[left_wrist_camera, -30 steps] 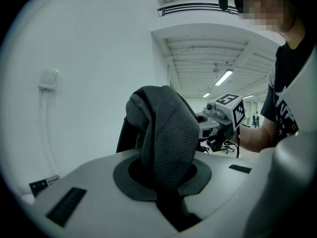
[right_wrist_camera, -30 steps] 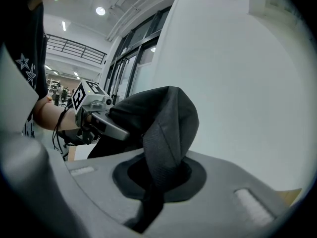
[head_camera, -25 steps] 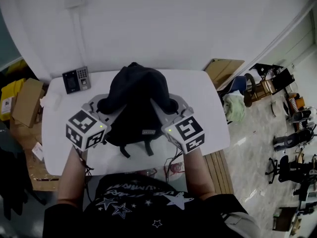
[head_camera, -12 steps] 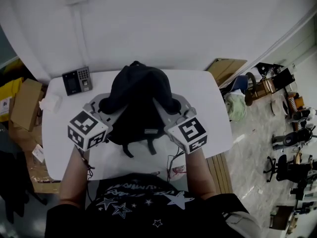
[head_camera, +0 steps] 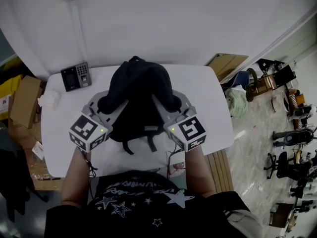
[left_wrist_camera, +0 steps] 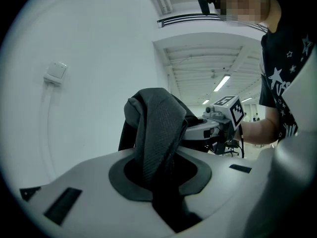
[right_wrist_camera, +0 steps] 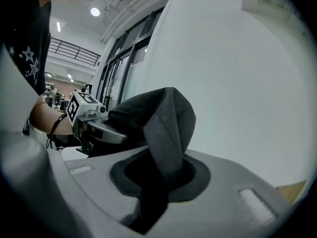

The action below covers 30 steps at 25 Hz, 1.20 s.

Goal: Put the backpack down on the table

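White table (head_camera: 210,100) lies under the black backpack (head_camera: 138,86), its 2 straps (left_wrist_camera: 158,133) pinched in left gripper (head_camera: 100,104) jaws and right gripper (head_camera: 179,104) jaws (these just loosening).

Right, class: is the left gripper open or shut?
The left gripper is shut on the shoulder strap: in its own view the grey webbing drops into the narrow slot between the jaws.

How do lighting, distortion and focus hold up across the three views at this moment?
Head view: dim, sharp, edges bowed by the wide lens; the black backpack is a near-featureless mass on the white table. Left gripper view: heavy fisheye, dark corners, left strap sharp enough to show its weave. Right gripper view: same fisheye, right strap softer, one bright ceiling light at top left.
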Available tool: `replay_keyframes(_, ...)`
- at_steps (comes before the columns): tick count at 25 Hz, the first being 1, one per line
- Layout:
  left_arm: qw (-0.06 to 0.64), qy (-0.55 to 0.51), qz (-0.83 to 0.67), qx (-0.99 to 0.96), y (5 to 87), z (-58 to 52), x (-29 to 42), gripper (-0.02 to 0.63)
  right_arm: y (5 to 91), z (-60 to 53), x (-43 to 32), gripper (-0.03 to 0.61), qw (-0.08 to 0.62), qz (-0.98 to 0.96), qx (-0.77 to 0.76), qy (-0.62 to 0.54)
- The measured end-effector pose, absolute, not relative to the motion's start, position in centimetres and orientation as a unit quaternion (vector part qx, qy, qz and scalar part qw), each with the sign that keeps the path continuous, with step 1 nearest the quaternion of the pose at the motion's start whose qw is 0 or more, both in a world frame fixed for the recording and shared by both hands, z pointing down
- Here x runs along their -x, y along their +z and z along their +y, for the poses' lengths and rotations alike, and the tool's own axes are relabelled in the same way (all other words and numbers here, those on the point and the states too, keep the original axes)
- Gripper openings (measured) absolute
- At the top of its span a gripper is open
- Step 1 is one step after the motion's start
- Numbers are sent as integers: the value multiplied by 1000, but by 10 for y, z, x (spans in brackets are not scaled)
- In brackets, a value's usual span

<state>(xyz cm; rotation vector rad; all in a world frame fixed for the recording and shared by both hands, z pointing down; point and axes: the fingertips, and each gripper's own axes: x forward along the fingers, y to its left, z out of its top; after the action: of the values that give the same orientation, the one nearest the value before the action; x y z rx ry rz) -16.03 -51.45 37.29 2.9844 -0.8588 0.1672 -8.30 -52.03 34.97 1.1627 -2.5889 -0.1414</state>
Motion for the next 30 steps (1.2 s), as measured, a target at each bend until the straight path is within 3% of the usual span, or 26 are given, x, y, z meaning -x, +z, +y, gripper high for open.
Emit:
replay_keyframes(3,6,57,-292,-955,374,-514,161,72,351,-519,82,94,149,-899,-408,-55)
replay_keyframes(5,11,62,-307,-950,381,-512,163,129,354,-517,82,101,148,-898,-411,-61)
replay_keyframes(7,30,55,-329,-942,390,-512,170,226,359,-513,82,207,151,-897,-410,-61)
replay_keyframes(11,69,24,-375,-924,398,-511,190,342,358,-508,78,330,132,-895,-422,-63)
replay_keyframes(19,48,31,-398,-916,388,-492,190,348,352,-491,48,357,83,-887,-452,-47)
replay_keyframes(30,13,51,-490,-870,374,-460,201,347,354,-444,8,351,86,-897,-433,-36)
